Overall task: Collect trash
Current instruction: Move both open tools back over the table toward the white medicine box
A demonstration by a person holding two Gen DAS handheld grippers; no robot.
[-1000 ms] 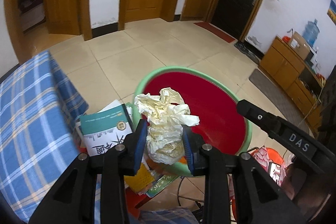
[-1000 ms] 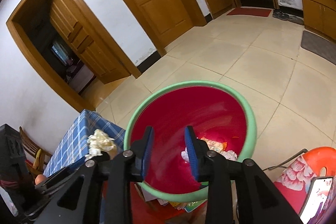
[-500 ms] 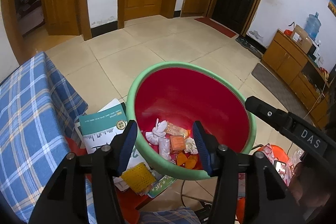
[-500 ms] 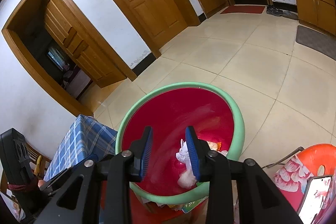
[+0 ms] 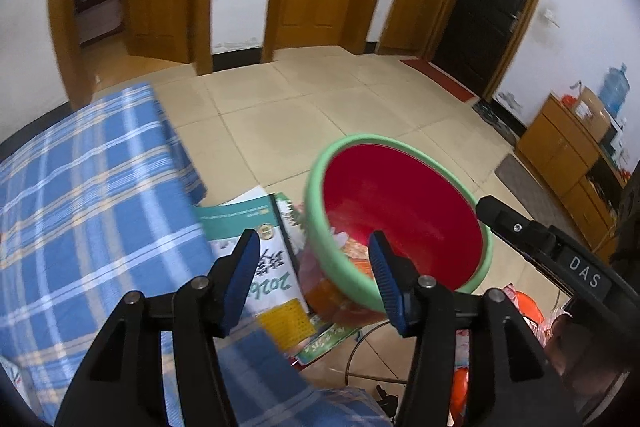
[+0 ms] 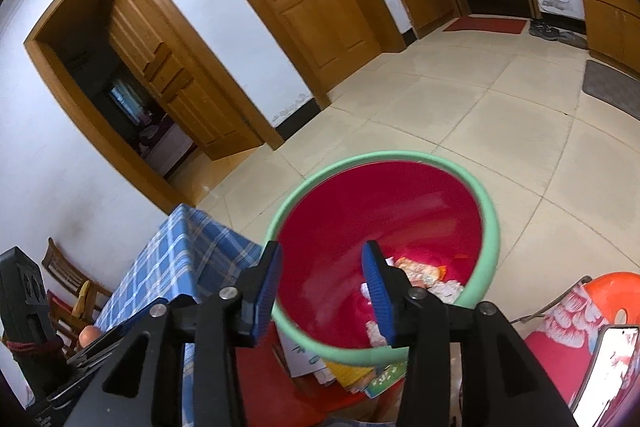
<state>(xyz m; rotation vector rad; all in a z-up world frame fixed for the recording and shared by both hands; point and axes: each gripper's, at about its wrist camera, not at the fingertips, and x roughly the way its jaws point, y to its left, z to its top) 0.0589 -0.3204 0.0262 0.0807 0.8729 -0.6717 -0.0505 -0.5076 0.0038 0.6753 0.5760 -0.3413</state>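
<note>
**Desk:** What has changed since a second ago?

**Photographer:** The left tongs (image 5: 312, 267) were clamped on a crumpled wad of paper over the basin (image 5: 400, 211). Now they stand released, nothing between the blue pads (image 5: 240, 279), and the wad is gone from them. Their jaws have just been opening. The view has also swung left, so the basin now sits ahead and right of those tongs, with its near rim behind the right pad.

**Desk:** And the right pair?

**Photographer:** The right tongs (image 6: 322, 291) have also just been opening and grasp nothing. The basin's red inside shows through the gap, and the trash (image 6: 420, 275), scraps of wrapper and paper, lies at the bottom just right of the right pad.

**Desk:** Edges and room?

**Photographer:** Left of the left tongs is the worktop (image 5: 80, 195) in blue plaid cloth, its corner falling away just ahead of them. Between that edge and the basin lies a book (image 5: 248, 227) on a pile of papers, directly ahead of the left pad. Beyond the basin's far rim is bare tiled floor (image 5: 288, 115), open all the way to the doors. The right tongs' arm crosses the left view at far right, clear of the basin.
</note>
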